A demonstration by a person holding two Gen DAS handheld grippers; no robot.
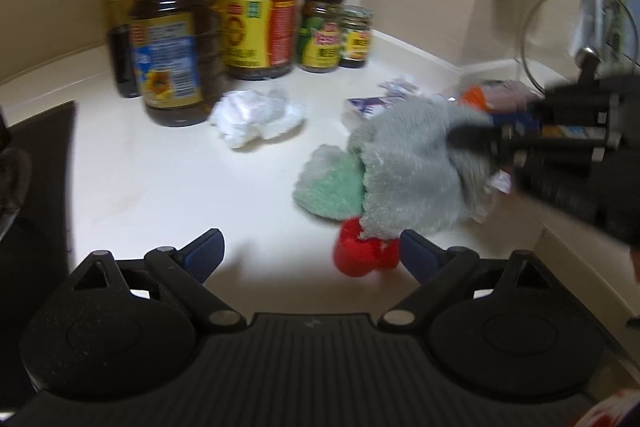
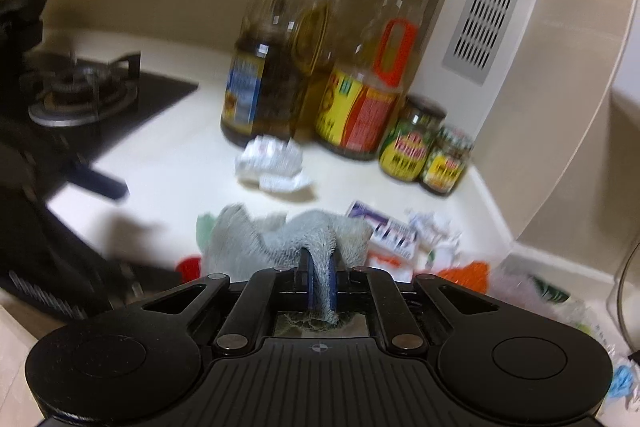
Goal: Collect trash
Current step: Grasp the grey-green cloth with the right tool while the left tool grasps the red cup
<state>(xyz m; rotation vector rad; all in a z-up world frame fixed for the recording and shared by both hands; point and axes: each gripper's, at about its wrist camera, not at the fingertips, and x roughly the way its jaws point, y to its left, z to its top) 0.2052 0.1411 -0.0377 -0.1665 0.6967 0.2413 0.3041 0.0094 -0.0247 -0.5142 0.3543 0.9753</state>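
My right gripper [image 2: 320,287] is shut on a grey and green cloth [image 2: 280,239], lifting a fold of it off the white counter; the cloth also shows in the left wrist view [image 1: 404,163], with the right gripper [image 1: 476,141] on its right side. My left gripper [image 1: 310,253] is open and empty, low over the counter in front of the cloth. A red cap [image 1: 366,257] lies by its right finger, partly under the cloth. A crumpled white tissue [image 1: 258,117] lies near the oil bottles. Crumpled paper [image 2: 432,227] and wrappers [image 2: 390,231] lie behind the cloth.
Large oil bottles [image 1: 176,47] [image 1: 260,23] and two jars [image 1: 322,31] [image 1: 355,37] stand at the back wall. A black gas hob [image 2: 84,95] is at the left. A glass lid [image 1: 576,35] leans at the right. Plastic bags [image 2: 532,291] lie at the right.
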